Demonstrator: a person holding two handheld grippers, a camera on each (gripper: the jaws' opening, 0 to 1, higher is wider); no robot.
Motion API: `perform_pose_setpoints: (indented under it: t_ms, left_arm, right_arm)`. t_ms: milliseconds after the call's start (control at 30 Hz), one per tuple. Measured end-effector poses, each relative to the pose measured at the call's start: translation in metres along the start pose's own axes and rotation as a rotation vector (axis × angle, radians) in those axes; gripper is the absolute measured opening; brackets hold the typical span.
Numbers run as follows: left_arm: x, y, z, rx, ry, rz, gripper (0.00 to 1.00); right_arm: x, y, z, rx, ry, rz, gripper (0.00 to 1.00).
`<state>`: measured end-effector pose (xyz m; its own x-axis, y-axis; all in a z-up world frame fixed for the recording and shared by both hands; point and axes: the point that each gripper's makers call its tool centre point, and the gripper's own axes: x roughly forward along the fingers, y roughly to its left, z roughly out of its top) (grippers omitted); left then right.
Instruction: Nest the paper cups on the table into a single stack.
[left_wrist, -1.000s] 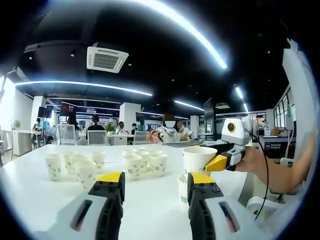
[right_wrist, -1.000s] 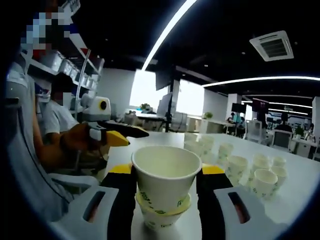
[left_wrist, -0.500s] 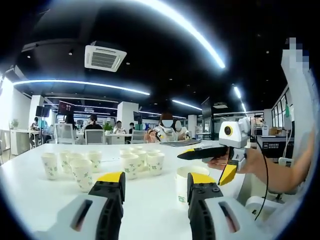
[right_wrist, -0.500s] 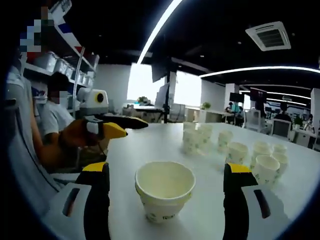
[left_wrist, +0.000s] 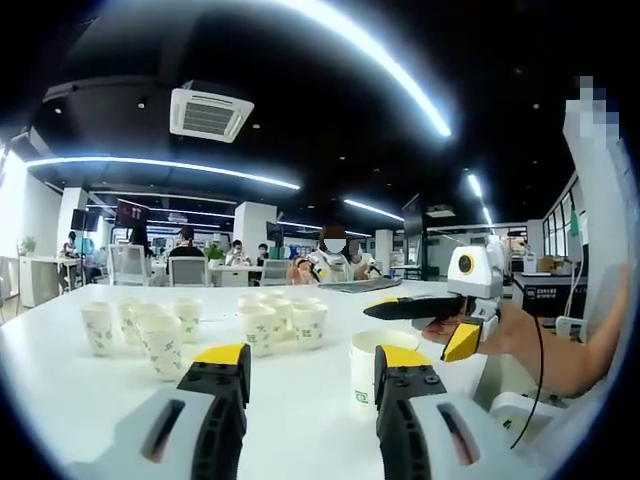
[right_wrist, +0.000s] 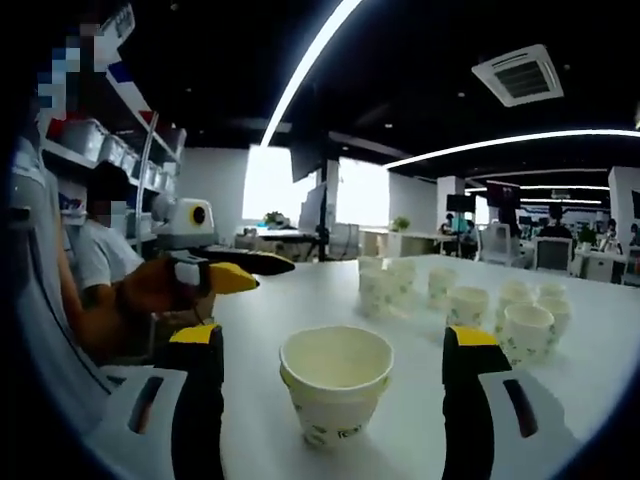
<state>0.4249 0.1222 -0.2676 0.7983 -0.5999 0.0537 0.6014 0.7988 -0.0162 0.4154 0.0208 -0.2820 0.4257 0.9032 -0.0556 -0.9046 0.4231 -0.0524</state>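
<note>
Right claw (right_wrist: 335, 345) has released the nested cups (right_wrist: 336, 394) and opened wide.

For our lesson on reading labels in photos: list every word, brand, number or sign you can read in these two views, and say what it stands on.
No text can be read.
Nested cups: green printed marks, too blurred to read.
Loose cups: green marks, too small to tell.
Far wall screen: too small to read.
Neither gripper shows readable lettering: left gripper, right gripper.

Nested stack (right_wrist: 336, 392) on table (right_wrist: 300, 300); loose cups (right_wrist: 470, 305) behind.
</note>
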Motion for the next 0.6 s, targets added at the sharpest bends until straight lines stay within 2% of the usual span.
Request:
perform_pose_setpoints:
  t_ms: [167, 300, 467, 600]
  left_arm:
    - [0.001, -0.002, -0.001, 0.000, 0.001, -0.003, 0.53]
    - [0.001, -0.002, -0.001, 0.003, 0.000, -0.004, 0.53]
    - [0.003, -0.001, -0.004, 0.002, 0.009, -0.003, 0.53]
    - [0.004, -0.004, -0.005, -0.001, 0.009, -0.007, 0.53]
  right_arm:
    - [-0.009, -0.024, 0.001, 0.047, -0.047, -0.084, 0.88]
    - [-0.013, -0.034, -0.002, 0.062, -0.053, -0.097, 0.88]
    - [-0.014, -0.050, -0.008, 0.068, -0.043, -0.148, 0.83]
    - [-0.012, -0.062, -0.006, 0.093, -0.055, -0.168, 0.82]
